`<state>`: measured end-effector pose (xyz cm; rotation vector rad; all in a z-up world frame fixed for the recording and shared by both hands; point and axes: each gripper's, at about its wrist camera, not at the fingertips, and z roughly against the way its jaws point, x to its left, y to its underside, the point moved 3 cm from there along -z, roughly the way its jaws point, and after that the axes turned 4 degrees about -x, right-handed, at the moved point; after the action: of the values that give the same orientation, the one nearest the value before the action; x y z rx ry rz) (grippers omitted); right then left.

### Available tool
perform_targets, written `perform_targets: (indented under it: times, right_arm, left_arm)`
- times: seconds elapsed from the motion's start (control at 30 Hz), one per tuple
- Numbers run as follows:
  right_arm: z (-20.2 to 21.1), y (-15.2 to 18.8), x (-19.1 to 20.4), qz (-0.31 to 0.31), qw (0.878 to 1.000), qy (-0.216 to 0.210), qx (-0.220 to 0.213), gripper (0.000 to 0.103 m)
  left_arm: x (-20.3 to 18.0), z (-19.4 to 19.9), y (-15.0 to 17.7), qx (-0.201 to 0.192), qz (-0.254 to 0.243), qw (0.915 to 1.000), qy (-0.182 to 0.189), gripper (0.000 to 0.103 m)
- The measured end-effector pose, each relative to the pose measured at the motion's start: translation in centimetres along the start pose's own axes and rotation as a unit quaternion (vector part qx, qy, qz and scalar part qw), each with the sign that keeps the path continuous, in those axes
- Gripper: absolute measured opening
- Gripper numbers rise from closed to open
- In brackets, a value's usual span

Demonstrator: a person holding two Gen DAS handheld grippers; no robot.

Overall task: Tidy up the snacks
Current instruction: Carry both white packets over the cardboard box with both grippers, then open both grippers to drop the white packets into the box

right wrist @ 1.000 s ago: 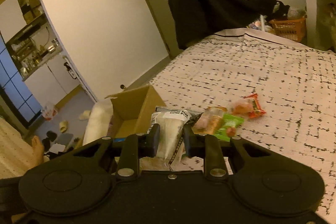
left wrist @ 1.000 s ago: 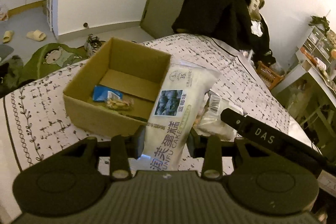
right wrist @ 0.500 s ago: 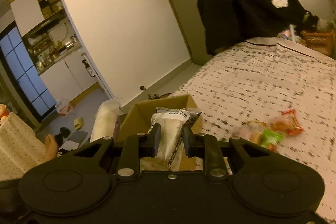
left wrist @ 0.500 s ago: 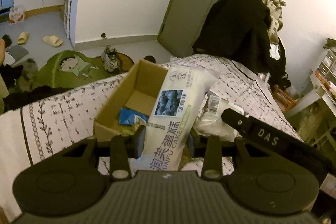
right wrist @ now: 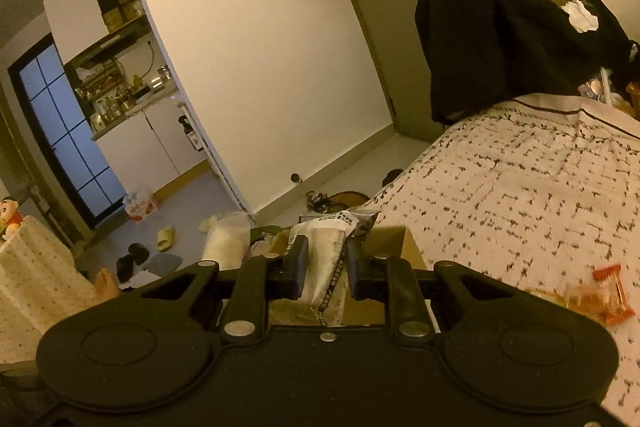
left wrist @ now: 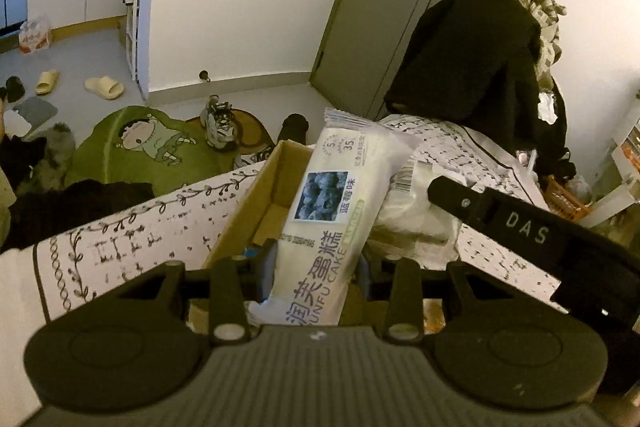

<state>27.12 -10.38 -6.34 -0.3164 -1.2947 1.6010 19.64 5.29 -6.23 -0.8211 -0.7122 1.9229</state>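
My left gripper (left wrist: 316, 263) is shut on a white blueberry cake packet (left wrist: 340, 203), which sticks up and forward over the open cardboard box (left wrist: 256, 203) on the bed. Something blue lies inside the box, mostly hidden by my fingers. My right gripper (right wrist: 326, 261) pinches a clear packet with a black-and-white label (right wrist: 328, 227), its jaws closing tighter on it, just above the box's far rim (right wrist: 392, 241). In the left wrist view the right gripper's black body (left wrist: 520, 227) reaches in from the right, with the clear packet (left wrist: 416, 211) beside the cake.
Loose orange and red snack packets (right wrist: 608, 291) lie on the patterned bedspread (right wrist: 520, 195) at the right. Beyond the bed's edge are a green rug (left wrist: 152, 147), shoes and slippers on the floor. Dark coats (left wrist: 472, 67) hang by the door.
Both grippers carried their packets toward the box, which now sits right under them. The loose snacks slid to the right edge of the right wrist view. Both grips held.
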Motion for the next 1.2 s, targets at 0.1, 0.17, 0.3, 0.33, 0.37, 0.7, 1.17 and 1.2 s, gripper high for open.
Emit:
perform_targets:
  times: [0.1,0.17,0.3,0.33,0.37,0.7,1.17,1.2]
  right_arm:
    - [-0.7,0.8,-0.7,-0.008,1.000,0.000,0.009,0.019]
    - [-1.0,1.6,-1.2,-0.011,1.000,-0.001,0.018,0.019]
    - [-1.5,2.1,-1.4,-0.002,1.000,-0.009,0.028,0.011]
    - [-1.6,2.1,-1.4,-0.004,0.999,-0.014,0.030,0.006]
    - [-1.6,2.1,-1.4,-0.005,0.999,-0.018,0.029,0.004]
    - [-2.5,2.8,-1.3,-0.003,0.998,-0.035,0.045,0.004]
    - [0.2,2.8,-1.5,0.005,0.999,-0.005,0.050,0.011]
    - [0.4,2.8,-1.5,0.006,0.999,-0.003,0.049,0.014]
  left_arm:
    - [0.2,-1.4,-0.3,0.007,-0.005,1.0000,0.000,0.038]
    - [0.4,-2.4,-0.2,0.013,-0.005,0.9999,-0.001,0.038]
    - [0.5,-4.4,-0.2,0.023,-0.004,0.9997,0.007,0.038]
    - [0.4,-4.8,-0.1,0.024,-0.005,0.9997,0.007,0.038]
    - [0.5,-5.1,-0.1,0.026,-0.004,0.9996,0.006,0.038]
    - [1.7,-6.9,0.2,0.033,0.021,0.9992,-0.005,0.045]
    - [1.6,-3.1,0.0,0.017,0.016,0.9996,-0.017,0.073]
    - [1.5,-2.8,0.0,0.014,0.014,0.9996,-0.020,0.076]
